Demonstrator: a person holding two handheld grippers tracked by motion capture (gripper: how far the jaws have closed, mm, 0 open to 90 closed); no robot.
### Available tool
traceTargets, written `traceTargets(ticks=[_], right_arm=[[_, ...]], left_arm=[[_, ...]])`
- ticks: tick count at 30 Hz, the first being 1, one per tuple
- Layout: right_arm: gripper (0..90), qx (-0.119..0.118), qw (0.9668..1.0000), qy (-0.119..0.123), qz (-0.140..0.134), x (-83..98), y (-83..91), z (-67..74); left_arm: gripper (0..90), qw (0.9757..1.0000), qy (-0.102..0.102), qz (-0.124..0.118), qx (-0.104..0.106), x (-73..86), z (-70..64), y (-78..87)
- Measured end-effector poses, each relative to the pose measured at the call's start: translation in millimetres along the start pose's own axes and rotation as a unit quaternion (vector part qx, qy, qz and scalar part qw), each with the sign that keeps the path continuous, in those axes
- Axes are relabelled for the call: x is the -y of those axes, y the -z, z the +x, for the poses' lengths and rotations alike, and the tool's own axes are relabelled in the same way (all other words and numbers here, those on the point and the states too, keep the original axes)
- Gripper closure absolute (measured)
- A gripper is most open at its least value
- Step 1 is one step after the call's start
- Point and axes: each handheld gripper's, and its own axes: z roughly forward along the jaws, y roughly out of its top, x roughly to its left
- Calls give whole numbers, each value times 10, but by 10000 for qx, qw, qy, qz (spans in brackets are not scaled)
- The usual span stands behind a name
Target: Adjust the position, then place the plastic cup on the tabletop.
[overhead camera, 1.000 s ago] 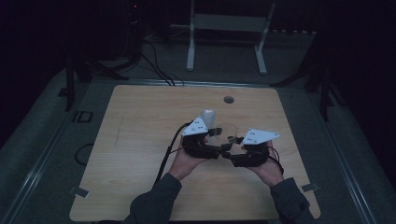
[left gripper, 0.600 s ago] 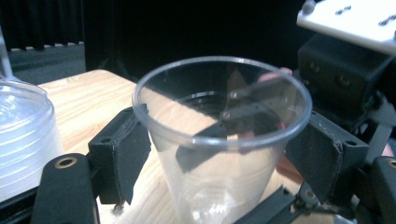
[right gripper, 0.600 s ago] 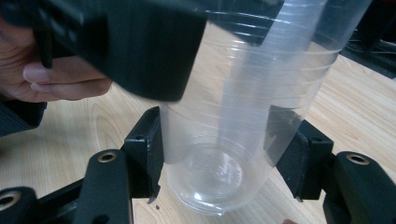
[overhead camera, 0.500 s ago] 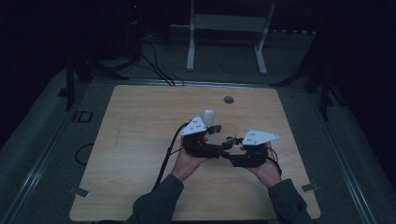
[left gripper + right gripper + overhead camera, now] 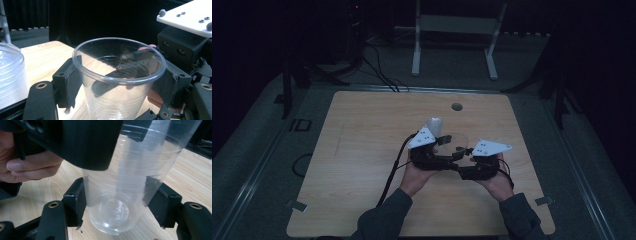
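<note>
While both hands meet near the table's (image 5: 362, 150) middle, the cup (image 5: 117, 82) stands upright between the two grippers. Left gripper (image 5: 117, 85) — pads at nine and three o'clock under the rim — grasps the cup, its jaws having just been closing. Right gripper (image 5: 116, 205) brackets the base; its jaws have just been opening, the nine o'clock pad touching, the three o'clock one barely apart — released, I judge. Cup empty. Farther off at ten o'clock, a stack (image 5: 11, 75) of cups.
</note>
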Motion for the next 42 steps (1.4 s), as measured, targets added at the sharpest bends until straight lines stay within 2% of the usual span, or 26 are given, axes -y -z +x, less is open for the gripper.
traceTargets(ticks=[8,15,32,42], right_arm=[[324,104,9999,23,2,-2,39,-6],[302,190,9998,-28,-22,32,86,-23],[263,358,9992,-173,-50,89,161,-78],[255,465,9985,-265,-75,121,207,-112]], left_arm=[[284,9998,-172,19,-77,1,-27,-4],[284,9996,-244,29,-146,-1,-37,0],[288,9988,-264,-78,-411,16,-22,39],[290,9986,-281,-41,-456,25,-8,46]])
